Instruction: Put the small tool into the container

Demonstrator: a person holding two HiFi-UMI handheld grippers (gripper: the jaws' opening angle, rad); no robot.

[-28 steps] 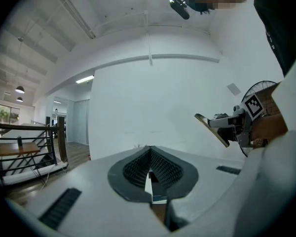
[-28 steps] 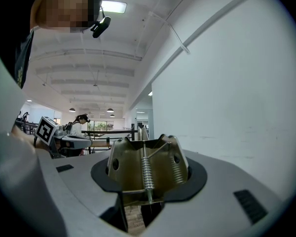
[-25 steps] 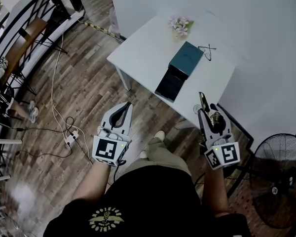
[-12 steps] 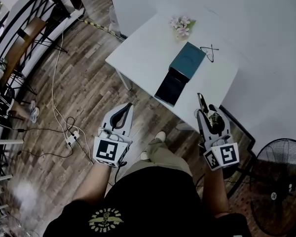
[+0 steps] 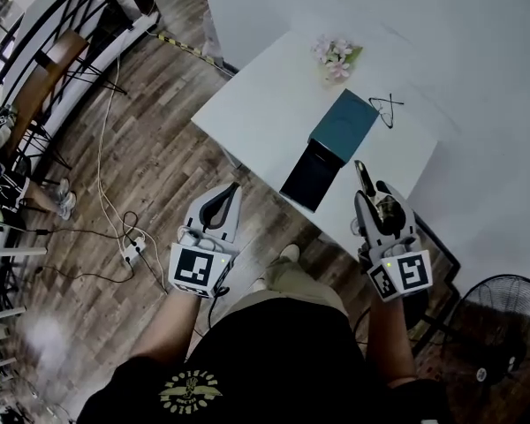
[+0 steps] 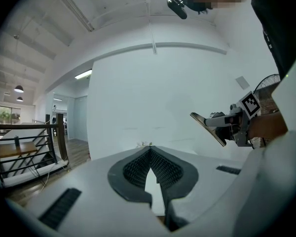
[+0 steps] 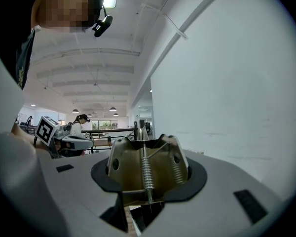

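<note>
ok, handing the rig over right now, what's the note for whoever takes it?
Left gripper: shut, empty, above the floor short of the table.
Right gripper: shut on the small brass spring tool, by the table's near edge.
Container: teal box with a dark near end, on the white table, just ahead of the right gripper. Can't tell whether it is open.
Done: tool is in hand.
Left: carry it to the box, set it inside, release.
</note>
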